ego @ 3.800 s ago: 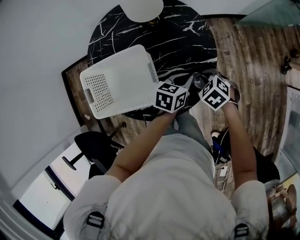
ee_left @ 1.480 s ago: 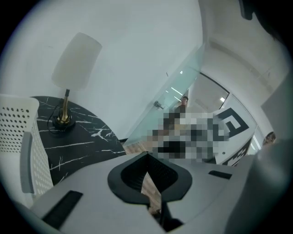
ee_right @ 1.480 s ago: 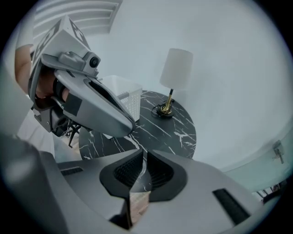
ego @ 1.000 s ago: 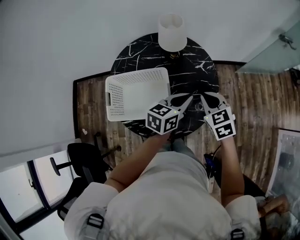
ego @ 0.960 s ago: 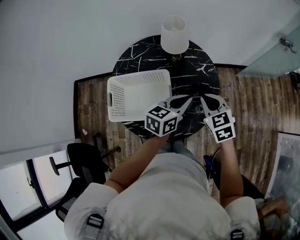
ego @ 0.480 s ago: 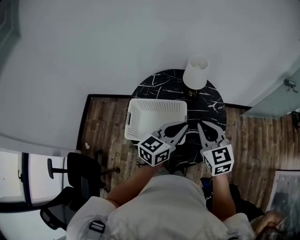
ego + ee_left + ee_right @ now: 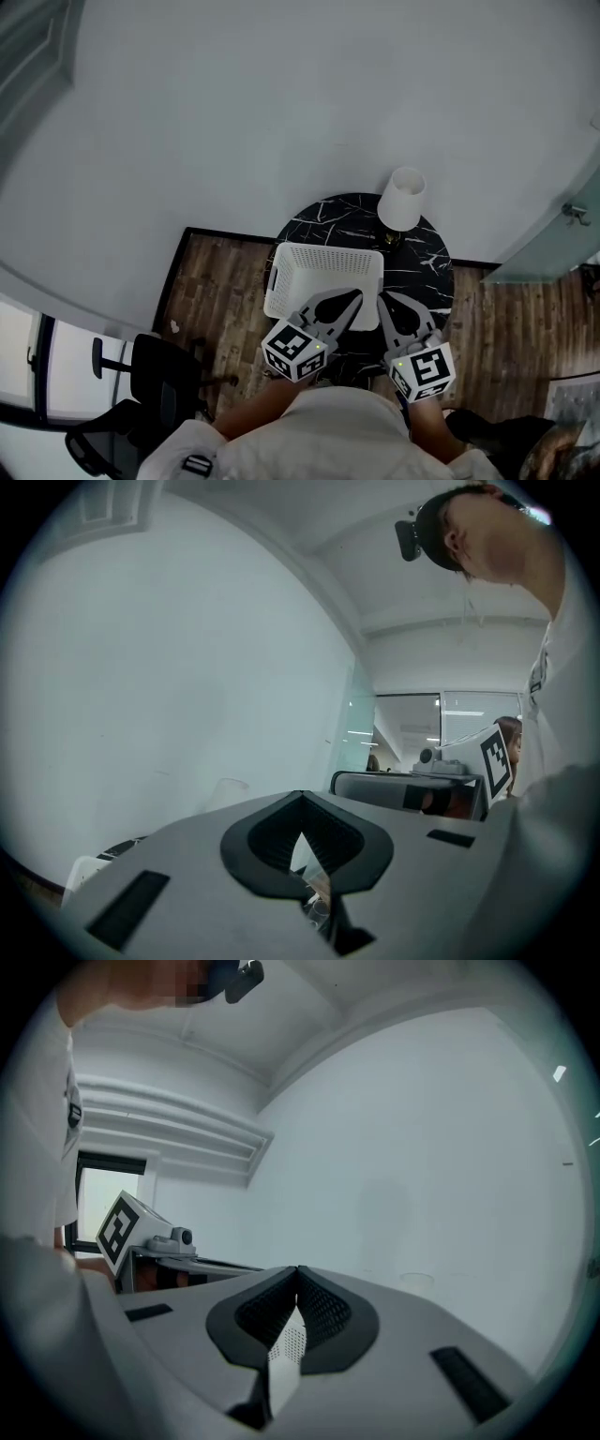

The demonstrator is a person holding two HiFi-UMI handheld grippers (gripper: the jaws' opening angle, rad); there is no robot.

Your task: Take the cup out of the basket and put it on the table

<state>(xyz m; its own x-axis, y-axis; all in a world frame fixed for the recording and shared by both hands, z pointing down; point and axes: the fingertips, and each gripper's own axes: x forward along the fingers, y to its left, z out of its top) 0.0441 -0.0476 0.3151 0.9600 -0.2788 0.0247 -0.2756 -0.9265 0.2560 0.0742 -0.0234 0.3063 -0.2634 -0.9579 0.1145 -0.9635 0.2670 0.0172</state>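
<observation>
The cup cannot be picked out for certain in any view. The nearest hint is a small glassy shape [image 7: 317,909] seen through the slit behind the fingers of the left gripper [image 7: 300,795] in the left gripper view; it is too small to name. It lies below and beyond the fingers, not between them.

Both pairs of fingers are closed tip to tip with nothing clamped. In the right gripper view the slit behind the fingers of the right gripper [image 7: 298,1269] shows a white perforated surface.

In the head view the left gripper [image 7: 359,292] and right gripper [image 7: 382,296] sit side by side in the lower middle of the frame. Their tips point up the frame at the near edge of the white basket [image 7: 323,255]. The basket stands on the left part of a round black marbled bench [image 7: 417,272]. A lamp [image 7: 403,198] with a white shade stands at the bench's upper right.

The only print that shows is the black and white square pattern on each marker cube [image 7: 293,350]. A black chair [image 7: 159,375] stands on the wooden floor [image 7: 220,277] at lower left.
</observation>
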